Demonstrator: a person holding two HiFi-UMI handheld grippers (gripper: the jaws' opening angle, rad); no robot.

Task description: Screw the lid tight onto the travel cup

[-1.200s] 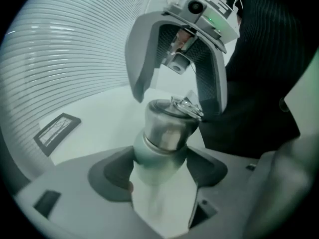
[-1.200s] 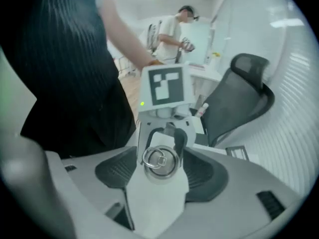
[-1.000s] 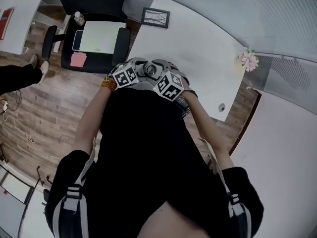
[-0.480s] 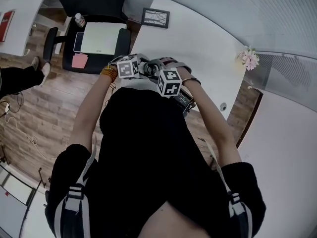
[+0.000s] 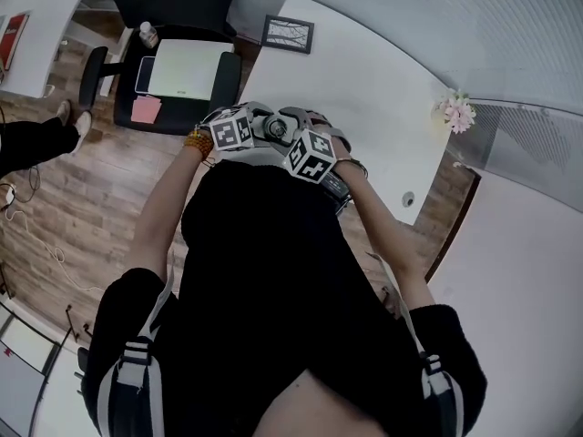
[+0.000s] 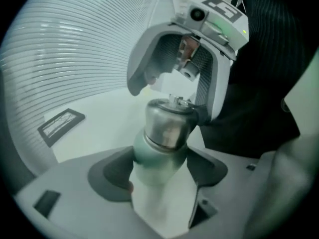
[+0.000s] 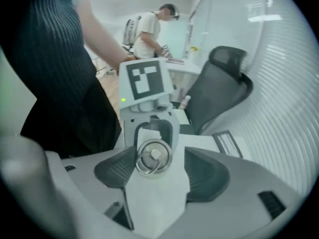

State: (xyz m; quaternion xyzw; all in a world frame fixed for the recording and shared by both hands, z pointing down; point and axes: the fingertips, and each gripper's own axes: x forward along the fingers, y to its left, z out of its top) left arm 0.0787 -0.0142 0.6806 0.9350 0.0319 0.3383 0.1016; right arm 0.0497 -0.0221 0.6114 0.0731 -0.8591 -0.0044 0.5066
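Left gripper view: the left tongs [image 6: 159, 171] are clamped on the pale green body of the travel cup [image 6: 158, 156], dark pads pressing it at 9 and 3 o'clock. The cup stands upright at centre, held clear of the white worktop [image 6: 99, 128]. Its steel lid [image 6: 168, 121] sits on top. The right tongs [image 6: 169, 102] reach over it from 12 o'clock, one finger on each side of the lid. A framed picture [image 6: 61, 125] lies on the worktop at 9 o'clock.

Right gripper view: the camera looks down on the lid, at centre, with a metal ring [image 7: 145, 166] on its top. The right tongs stand apart, having just been opening; the lid lies between the pads [image 7: 117, 168] and they do not press it, with a clear gap at 3 o'clock. A marker cube [image 7: 145, 81] on the left tongs shows at 12 o'clock. A black office chair [image 7: 219, 93] is at 2 o'clock, and another person [image 7: 149, 34] stands far off at 12 o'clock.

Head view: both tongs meet just above centre, close against the wearer's black top, at the worktop's near edge, with the cup between them. The worktop spreads from 12 to 2 o'clock, with pink flowers [image 5: 457, 110] at 2 o'clock. The chair is at 11 o'clock. A wooden floor [image 5: 82, 217] fills 9 o'clock.
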